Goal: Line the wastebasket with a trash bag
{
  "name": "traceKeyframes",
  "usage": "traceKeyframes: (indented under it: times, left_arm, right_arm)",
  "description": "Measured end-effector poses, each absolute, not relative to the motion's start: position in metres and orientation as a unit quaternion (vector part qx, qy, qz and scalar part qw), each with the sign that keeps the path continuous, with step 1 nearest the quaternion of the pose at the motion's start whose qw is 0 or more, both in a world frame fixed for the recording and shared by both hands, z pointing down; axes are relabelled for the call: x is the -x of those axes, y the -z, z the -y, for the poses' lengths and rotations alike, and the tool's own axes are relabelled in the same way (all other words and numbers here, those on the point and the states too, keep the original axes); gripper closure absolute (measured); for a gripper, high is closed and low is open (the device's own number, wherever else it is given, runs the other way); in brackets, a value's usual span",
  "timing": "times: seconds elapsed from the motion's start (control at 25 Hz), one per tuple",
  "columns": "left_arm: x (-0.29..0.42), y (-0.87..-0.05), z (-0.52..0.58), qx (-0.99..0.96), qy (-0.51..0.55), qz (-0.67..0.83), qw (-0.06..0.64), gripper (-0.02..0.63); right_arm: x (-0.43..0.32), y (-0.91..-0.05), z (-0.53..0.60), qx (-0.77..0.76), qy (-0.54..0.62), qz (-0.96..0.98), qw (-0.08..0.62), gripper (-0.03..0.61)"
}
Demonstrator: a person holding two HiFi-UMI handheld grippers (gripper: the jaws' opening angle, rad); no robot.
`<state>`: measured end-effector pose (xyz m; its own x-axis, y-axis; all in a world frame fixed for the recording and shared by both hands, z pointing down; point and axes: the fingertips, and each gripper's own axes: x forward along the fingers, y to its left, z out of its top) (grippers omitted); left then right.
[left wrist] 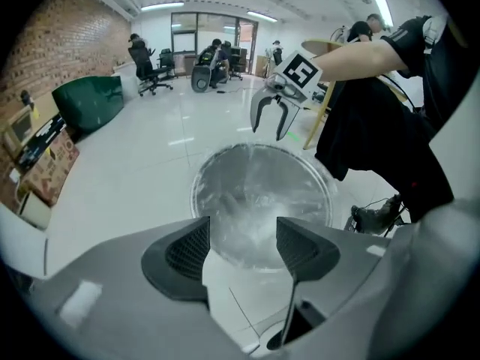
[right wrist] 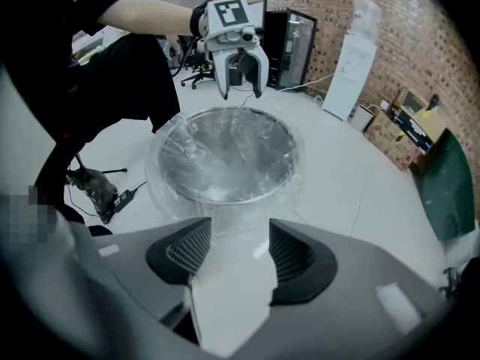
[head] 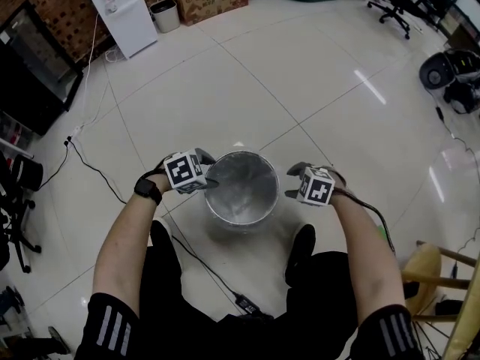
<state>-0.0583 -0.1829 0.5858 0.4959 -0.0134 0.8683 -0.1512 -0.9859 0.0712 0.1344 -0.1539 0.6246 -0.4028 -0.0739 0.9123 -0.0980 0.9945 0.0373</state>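
Head view, centre — forearms angled down, left gripper [head: 208, 180] and right gripper [head: 293, 184] flank the wastebasket [head: 241, 154] lined with a trash bag [head: 241, 192] — both jaws spread, empty.

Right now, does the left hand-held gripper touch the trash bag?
Apart. In the right gripper view the left hand-held gripper hangs open above the trash bag, with a clear gap between them.

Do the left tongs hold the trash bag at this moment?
No, in the left gripper view the left tongs stand open and empty, above the trash bag in the wastebasket.
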Motion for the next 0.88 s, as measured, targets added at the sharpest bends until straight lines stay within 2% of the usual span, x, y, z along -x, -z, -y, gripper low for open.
traceKeyframes:
  times: [0.12,0.32,0.4,0.88]
  left_arm:
    - [0.096,-0.604,0.177,-0.851,-0.514,0.043,0.096,0.339]
    - [0.105,-0.63,0.152,-0.845,-0.521,-0.007,0.118,0.292]
    - [0.108,-0.637,0.15,-0.842,-0.527,-0.012,0.116,0.275]
    - [0.105,-0.681,0.151,-0.824,-0.559,-0.02,0.096,0.275]
  right_arm:
    - [-0.124,-0.633,0.154,-0.042,-0.018,0.842,0.538,0.322]
    - [-0.122,-0.649,0.152,-0.026,-0.026,0.832,0.554,0.316]
    - [-0.121,-0.655,0.153,-0.023,-0.032,0.831,0.555,0.314]
    - [-0.117,-0.695,0.159,-0.02,-0.043,0.815,0.577,0.314]
